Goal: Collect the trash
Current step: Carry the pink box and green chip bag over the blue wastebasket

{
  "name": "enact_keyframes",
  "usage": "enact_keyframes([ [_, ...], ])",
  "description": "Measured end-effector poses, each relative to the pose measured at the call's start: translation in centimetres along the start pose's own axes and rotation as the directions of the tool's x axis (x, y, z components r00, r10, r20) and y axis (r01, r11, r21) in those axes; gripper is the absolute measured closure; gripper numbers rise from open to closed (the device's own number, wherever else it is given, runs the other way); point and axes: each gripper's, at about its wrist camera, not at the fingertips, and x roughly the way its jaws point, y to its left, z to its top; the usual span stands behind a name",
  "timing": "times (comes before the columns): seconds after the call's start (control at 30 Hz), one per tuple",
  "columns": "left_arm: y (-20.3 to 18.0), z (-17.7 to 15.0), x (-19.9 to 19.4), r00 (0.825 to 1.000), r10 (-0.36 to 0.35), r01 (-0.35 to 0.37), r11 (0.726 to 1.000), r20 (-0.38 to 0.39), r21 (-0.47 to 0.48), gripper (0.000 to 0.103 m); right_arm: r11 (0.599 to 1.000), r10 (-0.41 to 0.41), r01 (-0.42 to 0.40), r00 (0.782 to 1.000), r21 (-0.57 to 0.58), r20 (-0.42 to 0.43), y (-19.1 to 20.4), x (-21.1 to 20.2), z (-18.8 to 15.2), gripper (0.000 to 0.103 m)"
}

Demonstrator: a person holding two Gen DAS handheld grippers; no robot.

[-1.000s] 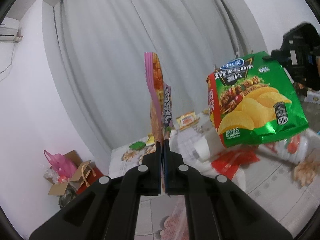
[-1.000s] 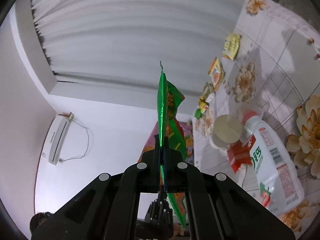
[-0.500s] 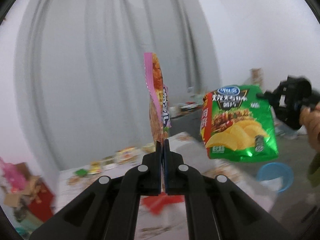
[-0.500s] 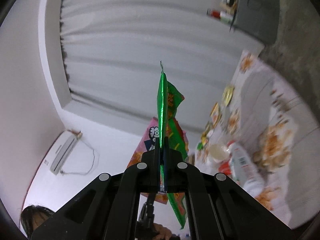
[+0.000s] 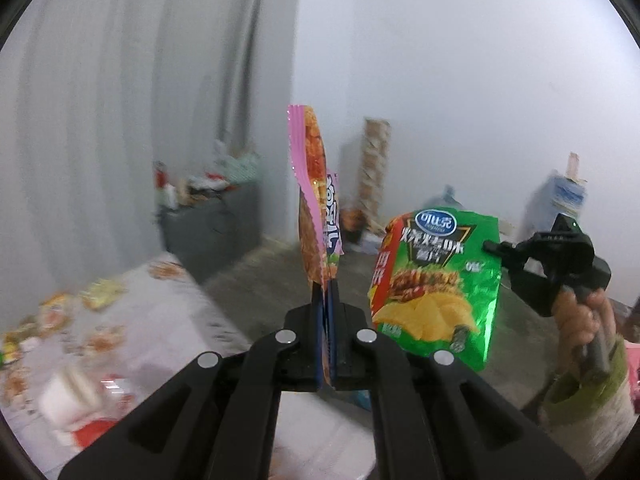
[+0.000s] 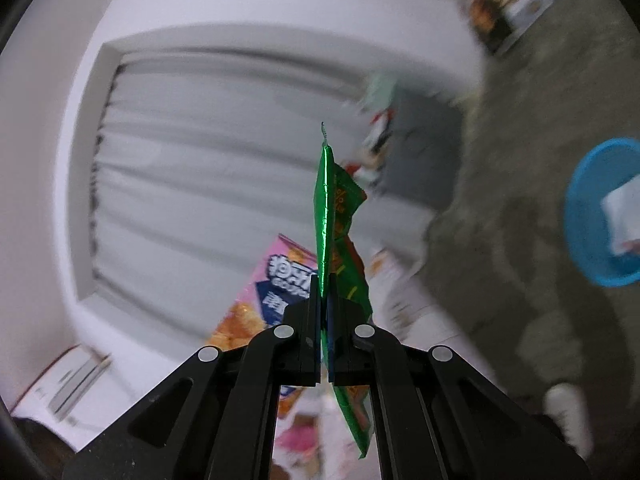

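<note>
Left gripper (image 5: 325, 300) is pinching a flat pink foil snack packet (image 5: 314, 200) upright in the air, while the right gripper (image 6: 324, 292) is clamping a green foil chip bag (image 5: 436, 284) beside it, above the grey floor (image 5: 280, 268).

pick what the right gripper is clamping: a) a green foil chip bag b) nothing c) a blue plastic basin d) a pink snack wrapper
a: the right gripper is shut on the green foil chip bag, seen edge-on in its own view, while the pink snack wrapper sits in the left gripper.
</note>
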Motion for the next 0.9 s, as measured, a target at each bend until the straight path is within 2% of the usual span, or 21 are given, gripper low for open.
enact_keyframes([
  [0.13,-3.2,0.9,6.6,0.995,-0.061,0.064,0.997,-0.081,0.035,0.101,0.993,-0.108,0.104,0.991,0.052,0.075,-3.6,-1.4,0.6,0.102],
  [0.2,-5.2,0.6,9.3,0.991,-0.074,0.082,0.995,-0.110,0.065,0.101,0.982,-0.172,0.163,0.979,0.090,0.105,-5.9,-1.8,1.1,0.102],
  [0.37,-8.4,0.0,14.7,0.981,-0.092,0.111,0.988,-0.170,0.104,0.101,0.952,-0.275,0.247,0.950,0.179,0.150,-11.3,-1.0,1.8,0.102],
  [0.47,-8.4,-0.8,14.6,0.977,-0.089,0.112,0.987,-0.193,0.112,0.101,0.931,-0.330,0.292,0.929,0.221,0.164,-14.6,-0.4,3.0,0.102],
  [0.6,-9.0,-1.7,16.8,0.970,-0.075,0.104,0.987,-0.229,0.119,0.101,0.908,-0.392,0.348,0.902,0.235,0.179,-17.7,1.0,4.9,0.102],
  [0.63,-9.0,-1.8,17.1,0.969,-0.071,0.101,0.988,-0.238,0.119,0.101,0.899,-0.417,0.372,0.889,0.231,0.188,-18.7,1.9,5.2,0.102],
  [0.77,-9.0,-2.8,18.6,0.961,-0.054,0.088,0.989,-0.272,0.116,0.101,0.882,-0.446,0.388,0.872,0.269,0.204,-23.4,3.2,4.9,0.097],
  [0.8,-9.1,-3.0,19.1,0.958,-0.052,0.088,0.989,-0.281,0.116,0.101,0.860,-0.489,0.432,0.849,0.271,0.199,-24.6,3.7,4.8,0.092],
  [0.83,-9.2,-3.1,19.4,0.956,-0.052,0.088,0.990,-0.287,0.113,0.101,0.827,-0.548,0.495,0.816,0.267,0.182,-25.8,4.6,4.7,0.079],
  [0.87,-9.3,-3.3,19.7,0.955,-0.053,0.089,0.990,-0.291,0.111,0.101,0.789,-0.602,0.553,0.782,0.269,0.158,-27.1,5.3,4.5,0.072],
  [0.9,-9.5,-3.5,20.1,0.953,-0.054,0.091,0.990,-0.298,0.110,0.101,0.767,-0.627,0.577,0.767,0.281,0.135,-28.4,5.7,4.1,0.061],
])
